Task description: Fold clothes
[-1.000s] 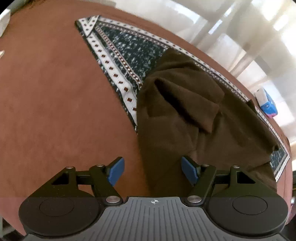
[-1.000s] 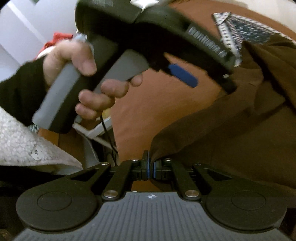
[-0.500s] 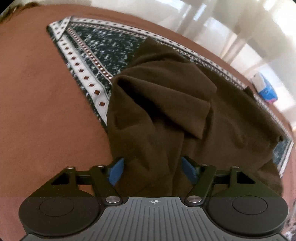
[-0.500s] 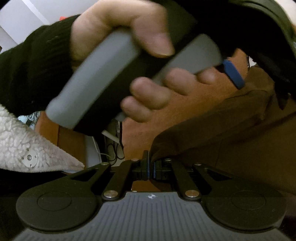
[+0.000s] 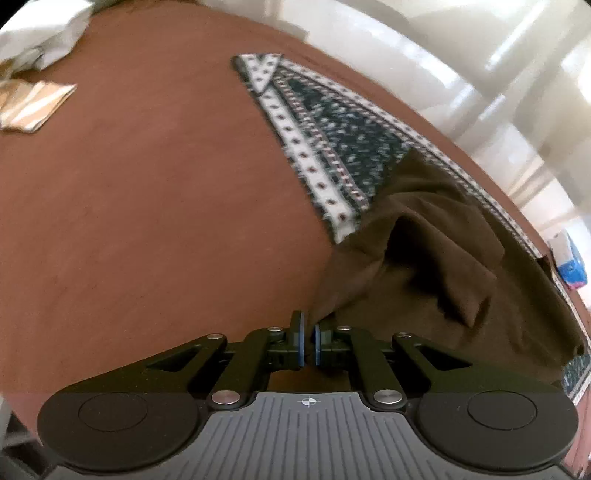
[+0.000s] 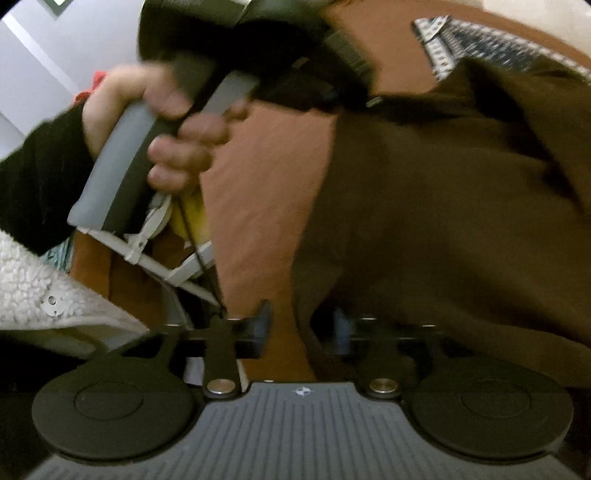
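A dark brown garment [image 5: 424, 280] lies crumpled on a brown table [image 5: 147, 221], partly over a patterned cloth [image 5: 332, 144]. My left gripper [image 5: 309, 338] is shut on the garment's near left corner, with a point of fabric pinched between the blue pads. In the right wrist view the same garment [image 6: 443, 206] fills the right side. My right gripper [image 6: 301, 326] has its jaws opening; the garment's edge hangs loose between the blurred pads, which do not press on it. A hand [image 6: 173, 147] holds the left gripper's grey handle above it.
A white bundle [image 5: 44, 33] and a striped folded piece [image 5: 33, 107] lie at the table's far left. A blue and white object [image 5: 570, 262] sits beyond the right edge. A white frame [image 6: 166, 258] and a fleece sleeve [image 6: 37, 288] are at the near left.
My left gripper came in over the garment's corner and closed on it. My right gripper, which was shut on the garment's edge, has spread its jaws and let go.
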Available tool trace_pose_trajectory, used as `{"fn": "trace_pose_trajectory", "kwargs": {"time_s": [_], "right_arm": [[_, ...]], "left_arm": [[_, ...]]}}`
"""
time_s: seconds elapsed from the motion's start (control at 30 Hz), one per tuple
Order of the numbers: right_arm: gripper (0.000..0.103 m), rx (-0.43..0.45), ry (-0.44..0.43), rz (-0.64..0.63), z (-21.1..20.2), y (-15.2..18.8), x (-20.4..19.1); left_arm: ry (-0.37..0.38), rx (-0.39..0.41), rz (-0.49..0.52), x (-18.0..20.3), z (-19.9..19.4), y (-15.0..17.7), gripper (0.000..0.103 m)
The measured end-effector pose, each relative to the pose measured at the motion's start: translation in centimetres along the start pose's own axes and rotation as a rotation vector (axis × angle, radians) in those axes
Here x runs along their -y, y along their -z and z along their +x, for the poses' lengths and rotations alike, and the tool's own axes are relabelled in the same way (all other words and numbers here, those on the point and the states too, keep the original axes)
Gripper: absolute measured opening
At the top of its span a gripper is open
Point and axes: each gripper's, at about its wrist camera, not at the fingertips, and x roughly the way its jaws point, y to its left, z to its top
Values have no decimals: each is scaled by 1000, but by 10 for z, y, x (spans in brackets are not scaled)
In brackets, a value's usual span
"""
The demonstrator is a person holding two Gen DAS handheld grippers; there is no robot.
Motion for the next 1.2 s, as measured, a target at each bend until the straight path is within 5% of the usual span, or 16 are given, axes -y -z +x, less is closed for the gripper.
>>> {"fn": "trace_pose_trajectory", "kwargs": {"time_s": [0.2, 0.4, 0.53, 0.7, 0.73, 0.77, 0.8, 0.83, 1.0, 1.2], "right_arm": [[57, 50, 105, 13, -53, 23, 41], [60, 212, 276, 131, -75, 1, 86], [61, 268, 390, 193, -49, -11, 112], [60, 234, 390, 196, -8, -17, 124], [59, 225, 384, 194, -4, -18, 124], [45, 211, 375, 196, -3, -19, 125], [30, 198, 365, 197, -1, -20, 126], [3, 189, 361, 199, -1, -21, 126], [2, 206, 356, 173, -21, -39, 113], [2, 289, 361, 12, -45, -119, 83]], "left_arm": [[-29, -12, -26, -16, 4, 15, 0], [-29, -27, -37, -21, 9, 22, 0], [-34, -31, -8, -19, 11, 23, 0], [-31, -36, 13, -19, 10, 22, 0], [-32, -37, 20, -19, 10, 22, 0], [-32, -38, 27, -18, 10, 22, 0], [-31, -38, 33, -18, 10, 22, 0], [-30, -39, 36, -18, 9, 21, 0], [-4, -31, 37, -20, 7, 21, 0], [32, -28, 14, -27, 7, 23, 0]]}}
